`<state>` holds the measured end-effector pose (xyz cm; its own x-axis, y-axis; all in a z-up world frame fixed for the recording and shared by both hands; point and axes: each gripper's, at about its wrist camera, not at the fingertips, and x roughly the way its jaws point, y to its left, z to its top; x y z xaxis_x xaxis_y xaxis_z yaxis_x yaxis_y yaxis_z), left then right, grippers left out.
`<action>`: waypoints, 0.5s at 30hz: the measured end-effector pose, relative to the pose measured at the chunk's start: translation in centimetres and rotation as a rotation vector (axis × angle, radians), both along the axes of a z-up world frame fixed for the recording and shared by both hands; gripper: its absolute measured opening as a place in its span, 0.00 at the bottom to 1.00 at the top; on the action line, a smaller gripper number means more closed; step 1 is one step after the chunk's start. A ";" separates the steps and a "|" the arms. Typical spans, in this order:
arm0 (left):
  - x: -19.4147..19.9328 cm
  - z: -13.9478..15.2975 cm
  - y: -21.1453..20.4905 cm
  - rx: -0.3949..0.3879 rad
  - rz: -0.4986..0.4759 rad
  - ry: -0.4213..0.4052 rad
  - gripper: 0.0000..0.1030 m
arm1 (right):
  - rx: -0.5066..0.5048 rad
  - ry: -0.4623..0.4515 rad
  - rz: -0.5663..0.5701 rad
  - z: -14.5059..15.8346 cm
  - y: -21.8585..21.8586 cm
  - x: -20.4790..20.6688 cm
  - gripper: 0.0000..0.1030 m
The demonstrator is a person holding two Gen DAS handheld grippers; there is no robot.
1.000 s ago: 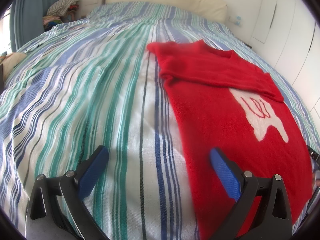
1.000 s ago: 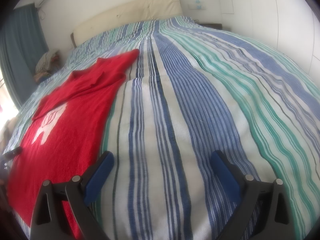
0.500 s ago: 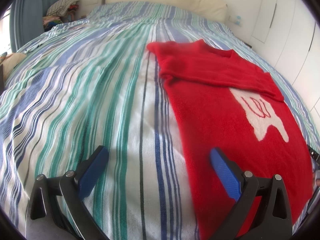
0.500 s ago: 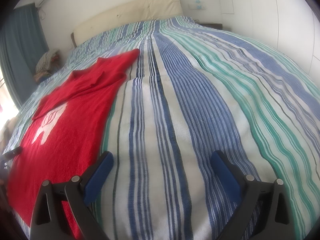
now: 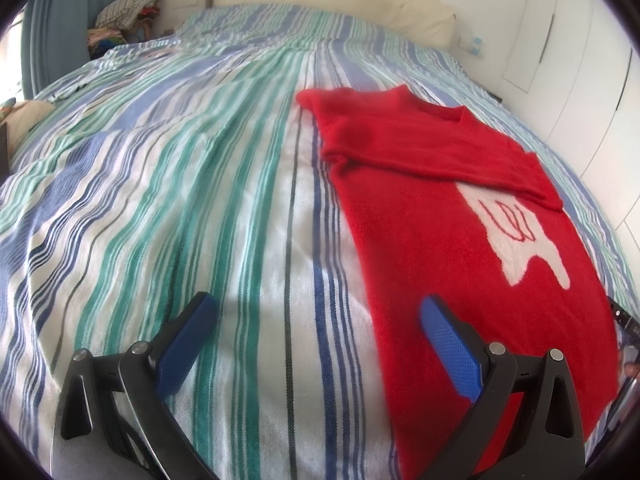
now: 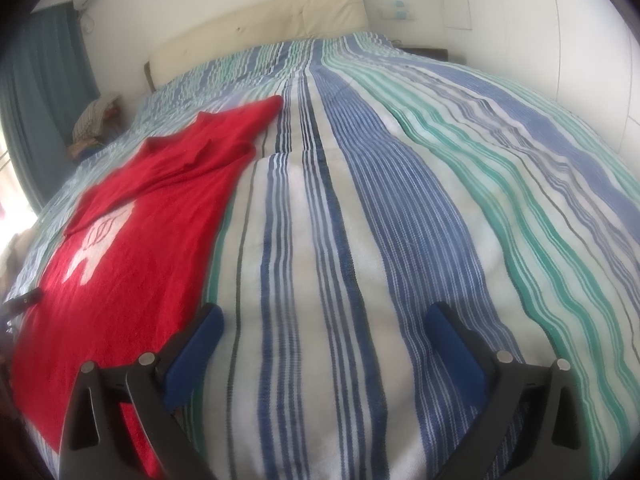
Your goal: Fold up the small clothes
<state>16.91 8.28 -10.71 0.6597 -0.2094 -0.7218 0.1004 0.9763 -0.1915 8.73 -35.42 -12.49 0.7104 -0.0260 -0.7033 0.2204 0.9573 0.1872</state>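
**Red sweater lies on the striped bed, both grippers wide and empty**

A red sweater lies flat on a bed covered with a striped bedspread in blue, green and white. The sweater has a white figure on the front, with thin red lines drawn on it. One sleeve is folded across the chest part, and its cuff ends just above the white figure. The neck opening points toward the cream headboard at the far end of the bed.

In the left wrist view, the left gripper is above the near part of the bed with its two blue fingers far apart, and nothing is between them. Its right finger stands in front of the lower hem area of the sweater; I cannot tell if it touches the cloth. Its left finger is over bare bedspread.

In the right wrist view, the right gripper is also spread wide and holds nothing. The sweater is on its left side, and the left finger is just beside the sweater's near edge. The right finger is over the blue stripes of the bedspread.

A pile of clothes sits at the far left near a blue curtain. White wardrobe doors are on the right side of the room.
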 end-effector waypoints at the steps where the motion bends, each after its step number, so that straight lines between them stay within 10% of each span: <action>1: -0.3 0.3 0.6 -0.027 0.015 -0.007 0.99 | 0.001 -0.002 0.001 0.0 0.0 -0.1 0.98; 11: -7.5 11.5 4.9 -0.160 -0.005 -0.269 0.99 | -0.092 -0.112 0.001 4.8 0.7 -3.5 0.97; 15: -8.6 13.7 3.8 -0.111 -0.105 -0.209 0.99 | -0.160 -0.229 0.107 10.3 1.7 -6.4 0.97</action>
